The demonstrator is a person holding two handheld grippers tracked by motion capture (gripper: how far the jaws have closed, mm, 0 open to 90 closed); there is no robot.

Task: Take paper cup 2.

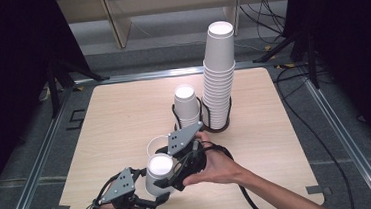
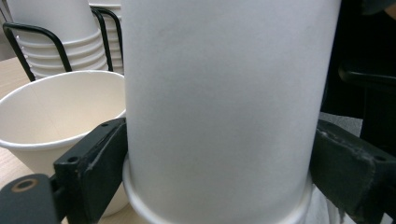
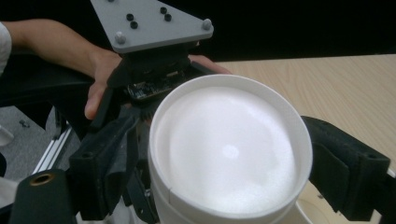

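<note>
Smooth inverted paper cup [image 2: 219,107] (white, tapered), black claws gripping

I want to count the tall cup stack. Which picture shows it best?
The high view: the whole tall stack stands in its black holder there. The left gripper view catches just some lower rims behind a cup.

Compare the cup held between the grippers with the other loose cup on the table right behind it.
The held cup stands upside down, its flat white base on top; the loose cup stands upright, mouth open. The held cup has the left gripper and the right gripper on either side of it; the loose cup has no jaws on it. The held cup is nearer the table's front edge. Both are plain white paper cups.
</note>
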